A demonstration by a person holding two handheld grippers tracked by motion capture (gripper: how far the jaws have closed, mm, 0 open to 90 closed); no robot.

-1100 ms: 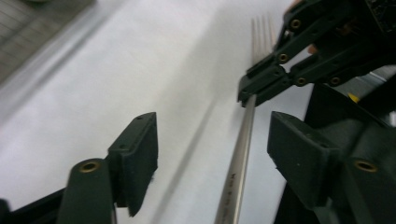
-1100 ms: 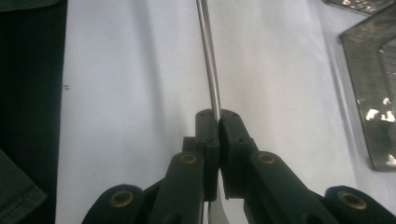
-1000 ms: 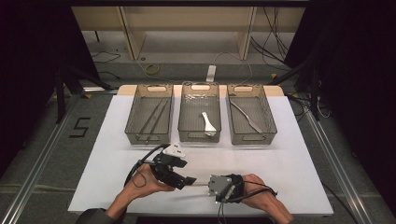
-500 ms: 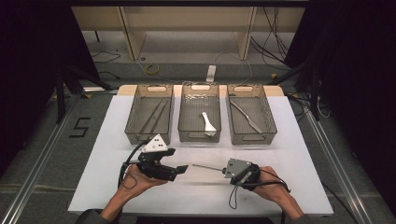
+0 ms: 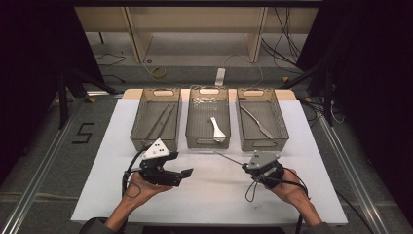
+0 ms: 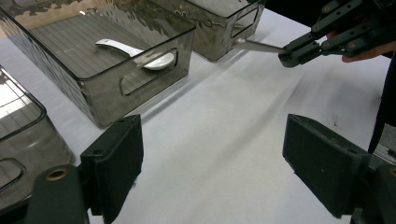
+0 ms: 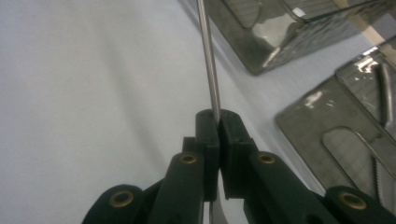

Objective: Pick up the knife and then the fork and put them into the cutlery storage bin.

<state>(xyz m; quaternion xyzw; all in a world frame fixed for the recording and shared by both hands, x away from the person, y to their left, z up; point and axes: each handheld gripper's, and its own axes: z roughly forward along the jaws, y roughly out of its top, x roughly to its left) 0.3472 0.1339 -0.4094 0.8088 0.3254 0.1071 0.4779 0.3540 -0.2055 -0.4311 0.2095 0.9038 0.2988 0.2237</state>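
Observation:
My right gripper (image 5: 246, 166) (image 7: 218, 122) is shut on a thin metal utensil (image 5: 229, 158) (image 7: 208, 60). The utensil's shaft sticks out to the left toward the middle bin (image 5: 208, 142). In the left gripper view that gripper (image 6: 292, 55) and the utensil (image 6: 257, 45) show at the top right. My left gripper (image 5: 185, 174) (image 6: 212, 154) hovers low over the white table at the front left. Its jaws have just been opening, stand wide apart and have nothing between them. A white spoon (image 5: 216, 127) (image 6: 140, 51) lies in the middle bin.
Three smoky clear bins stand in a row at the back of the white table (image 5: 209, 200). The left bin (image 5: 138, 117) holds thin sticks (image 5: 160, 122). The right bin (image 5: 280, 124) holds a metal knife (image 5: 256, 122). Dark floor and cables surround the table.
The two grippers were together at the front centre. The left one let go of the utensil and drew left. The right one carried the utensil to the right.

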